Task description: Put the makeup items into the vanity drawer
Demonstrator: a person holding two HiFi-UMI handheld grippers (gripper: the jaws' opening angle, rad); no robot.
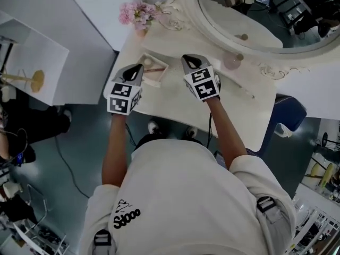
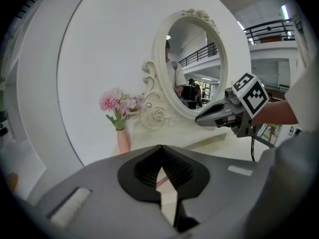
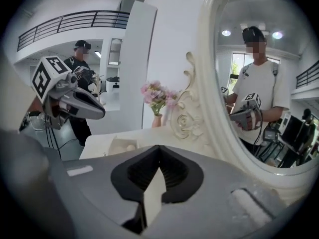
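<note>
Both tongs are pinched shut on nothing, their ribbed black pads (image 2: 148,169) meeting at the tips. The left gripper (image 1: 137,73) hangs at the left edge of a shallow rectangular drawer (image 1: 164,68), which sits on the smooth cream table (image 1: 175,102) with a slim brush (image 1: 154,69) lying inside. The right gripper (image 1: 190,62) hovers just right of the drawer. Farther right, a round pale-pink jar (image 1: 232,61) stands by the oval mirror (image 1: 249,28) and its carved frame, and a thin stick (image 1: 245,91) lies nearer. Pink flowers (image 1: 137,12) fill a slender vase (image 2: 122,141) at the far left.
</note>
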